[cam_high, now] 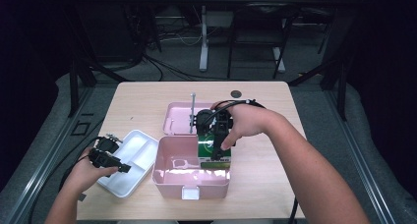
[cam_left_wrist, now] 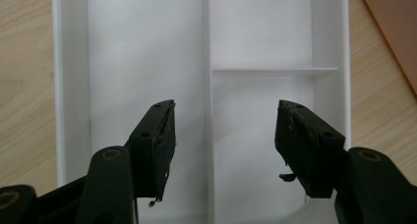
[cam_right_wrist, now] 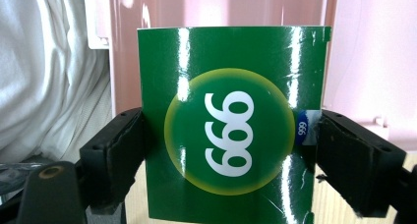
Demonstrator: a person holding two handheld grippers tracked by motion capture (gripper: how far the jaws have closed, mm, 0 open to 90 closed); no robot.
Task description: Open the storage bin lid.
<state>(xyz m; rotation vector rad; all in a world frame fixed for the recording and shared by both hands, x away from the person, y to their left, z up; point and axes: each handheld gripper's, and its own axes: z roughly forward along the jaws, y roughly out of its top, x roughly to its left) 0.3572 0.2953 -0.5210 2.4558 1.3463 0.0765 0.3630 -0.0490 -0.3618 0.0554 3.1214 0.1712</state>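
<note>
box (cam_right_wrist: 231, 126) green, glossy, "999" (yellow disc) | R gripper (cam_right_wrist: 231, 150) jaws clamp it | L gripper (cam_left_wrist: 223, 140) jaws apart

The tool (cam_right_wrist: 227, 155) clamps a green box (cam_right_wrist: 231, 121), seemingly over pink.

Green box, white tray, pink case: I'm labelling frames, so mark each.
Green box (cam_right_wrist: 231, 130), right gripper view, its printed front face.
White tray (cam_left_wrist: 206, 62), left gripper view, its centre divider.
Pink case (cam_high: 189, 177), high view, its front wall.
</note>
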